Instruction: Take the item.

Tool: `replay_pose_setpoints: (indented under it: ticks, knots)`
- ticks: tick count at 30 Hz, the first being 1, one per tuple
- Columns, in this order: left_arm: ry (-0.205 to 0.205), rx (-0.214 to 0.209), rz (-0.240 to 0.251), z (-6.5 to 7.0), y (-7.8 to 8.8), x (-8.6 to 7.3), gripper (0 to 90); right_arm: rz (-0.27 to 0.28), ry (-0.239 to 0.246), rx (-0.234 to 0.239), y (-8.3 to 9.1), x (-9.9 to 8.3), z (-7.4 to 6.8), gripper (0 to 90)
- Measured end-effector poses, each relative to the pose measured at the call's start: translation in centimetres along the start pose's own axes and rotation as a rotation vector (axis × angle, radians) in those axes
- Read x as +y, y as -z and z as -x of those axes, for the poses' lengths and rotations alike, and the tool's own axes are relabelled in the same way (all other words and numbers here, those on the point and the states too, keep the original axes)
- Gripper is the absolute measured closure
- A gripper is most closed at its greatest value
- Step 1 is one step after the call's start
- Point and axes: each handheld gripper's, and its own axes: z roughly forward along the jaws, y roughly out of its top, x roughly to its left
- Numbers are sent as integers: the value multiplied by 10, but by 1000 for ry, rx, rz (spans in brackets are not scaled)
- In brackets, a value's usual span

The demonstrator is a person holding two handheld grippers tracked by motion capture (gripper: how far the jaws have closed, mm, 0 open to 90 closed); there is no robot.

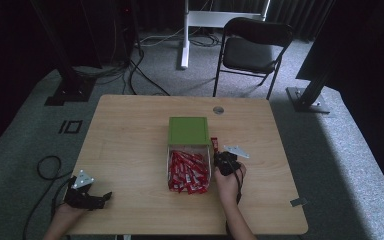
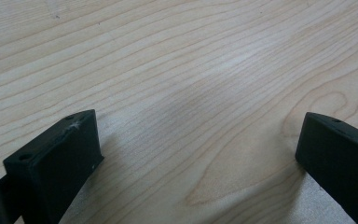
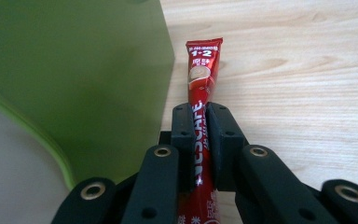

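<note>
Sachet (image 3: pixel 204 93) clamped in right tongs (image 3: pixel 200 122); left tongs (image 2: pixel 198 154) gape over table (image 2: pixel 191 60).

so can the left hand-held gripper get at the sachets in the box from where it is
Probably yes: the left hand-held gripper is open over bare table, nothing lies between it and the box, and the red sachets lie uncovered.

A light wood-grain table (image 1: pixel 130 145) stands on grey carpet (image 1: pixel 25 135), w/ a round grommet hole (image 1: pixel 218 110) near its far edge. At centre sits a clear bin (image 1: pixel 169 172) packed w/ red sachets (image 1: pixel 187 172), its green lid (image 1: pixel 188 131) over the far half. A small grey tab (image 1: pixel 298 202) sits at the table's near-right edge.
</note>
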Motion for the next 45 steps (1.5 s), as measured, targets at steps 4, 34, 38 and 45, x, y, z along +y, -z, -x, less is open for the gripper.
replay_pose_setpoints:
  ticks: [4,34,38,45]
  knots:
    - [0,0,0,0,0,0,7,-23,-8,5,-6,-4,-1,816]
    - [0,0,0,0,0,0,7,-11,4,24,15,6,14,608]
    - [0,0,0,0,0,0,7,-23,29,29,18,6,19,581]
    - [0,0,0,0,0,0,7,-13,66,39,24,7,29,534]
